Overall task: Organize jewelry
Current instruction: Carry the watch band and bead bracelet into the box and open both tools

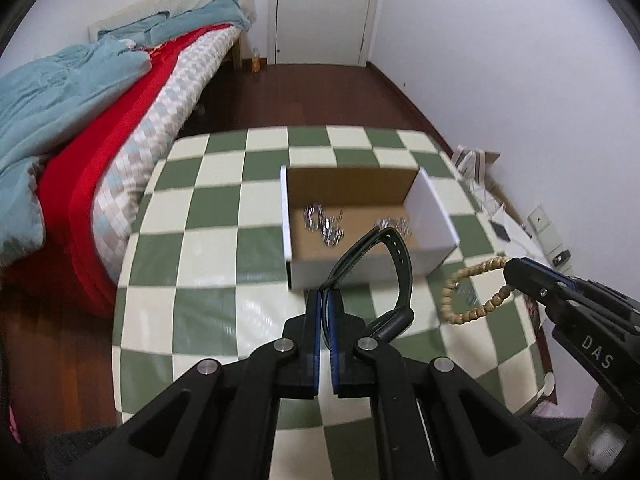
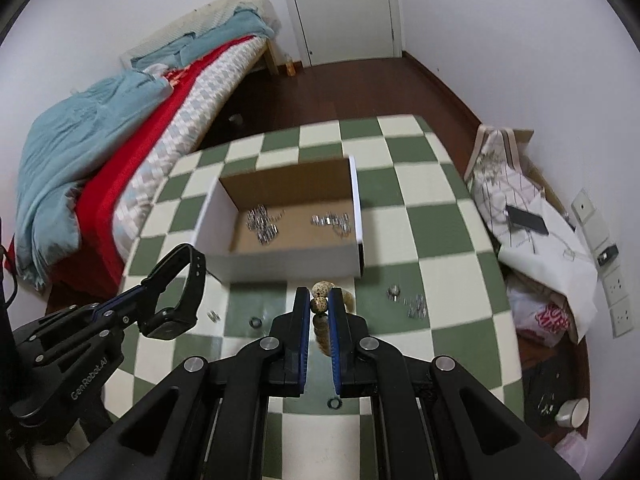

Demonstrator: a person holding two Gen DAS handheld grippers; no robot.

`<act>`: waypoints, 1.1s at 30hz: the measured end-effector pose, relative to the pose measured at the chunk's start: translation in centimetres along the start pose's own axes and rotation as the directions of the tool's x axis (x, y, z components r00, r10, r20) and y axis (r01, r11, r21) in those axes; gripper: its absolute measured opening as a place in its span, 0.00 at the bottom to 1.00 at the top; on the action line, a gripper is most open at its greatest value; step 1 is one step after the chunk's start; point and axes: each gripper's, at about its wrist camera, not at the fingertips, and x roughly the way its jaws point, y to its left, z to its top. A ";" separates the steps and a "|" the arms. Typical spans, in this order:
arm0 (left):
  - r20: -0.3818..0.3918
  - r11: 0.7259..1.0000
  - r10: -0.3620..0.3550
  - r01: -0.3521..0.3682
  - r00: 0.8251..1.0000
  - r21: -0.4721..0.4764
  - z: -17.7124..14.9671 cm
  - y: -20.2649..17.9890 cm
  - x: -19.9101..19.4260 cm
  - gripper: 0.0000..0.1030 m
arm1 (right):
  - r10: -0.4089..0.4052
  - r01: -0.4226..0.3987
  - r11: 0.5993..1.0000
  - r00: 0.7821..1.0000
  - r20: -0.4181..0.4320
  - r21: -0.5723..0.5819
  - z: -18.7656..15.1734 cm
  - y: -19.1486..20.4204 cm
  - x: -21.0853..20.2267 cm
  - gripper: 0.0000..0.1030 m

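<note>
An open cardboard box (image 1: 434, 216) (image 2: 212, 216) with white outer walls stands on the green-and-cream checkered table and holds two heaps of silver chains (image 1: 325, 222) (image 2: 262, 222). My left gripper (image 1: 327, 294) (image 2: 140, 289) is shut on the strap of a black watch (image 1: 400, 276) (image 2: 188, 288), held above the table in front of the box. My right gripper (image 2: 320, 296) (image 1: 510, 276) is shut on a tan wooden bead bracelet (image 1: 460, 300) (image 2: 320, 300), held to the right of the watch.
Loose silver pieces (image 2: 408, 300) and small dark rings (image 2: 255, 322) lie on the table (image 2: 440, 240) in front of the box. A bed (image 1: 100, 120) stands to the left. Bags, a phone and clutter (image 2: 528, 220) lie by the right wall.
</note>
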 end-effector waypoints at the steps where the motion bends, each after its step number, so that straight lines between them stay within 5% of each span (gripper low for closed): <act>1: 0.006 1.000 -0.003 0.003 1.000 -0.001 0.7 -0.1 -0.1 0.01 | 0.004 -0.004 1.000 1.000 0.010 -0.003 0.7 0.1 -0.4 0.09; 9: 0.000 0.999 -0.029 0.029 1.000 0.023 5.5 -0.1 1.8 0.01 | 0.029 -0.029 1.000 0.998 0.054 -0.011 6.2 0.8 -0.7 0.09; 15: -0.076 0.998 -0.038 0.041 0.996 0.038 7.8 0.4 5.4 0.01 | 0.065 -0.065 0.998 0.998 -0.001 -0.007 8.9 1.1 2.6 0.09; 25: -0.206 0.996 -0.074 0.083 0.976 0.035 8.4 1.1 10.0 0.03 | 0.097 -0.096 0.995 0.985 -0.140 0.012 8.9 0.9 9.1 0.09; 33: -0.204 0.998 -0.069 0.070 0.976 0.001 9.2 1.0 9.6 0.13 | 0.121 -0.116 0.993 0.970 -0.211 0.036 8.7 0.3 10.6 0.10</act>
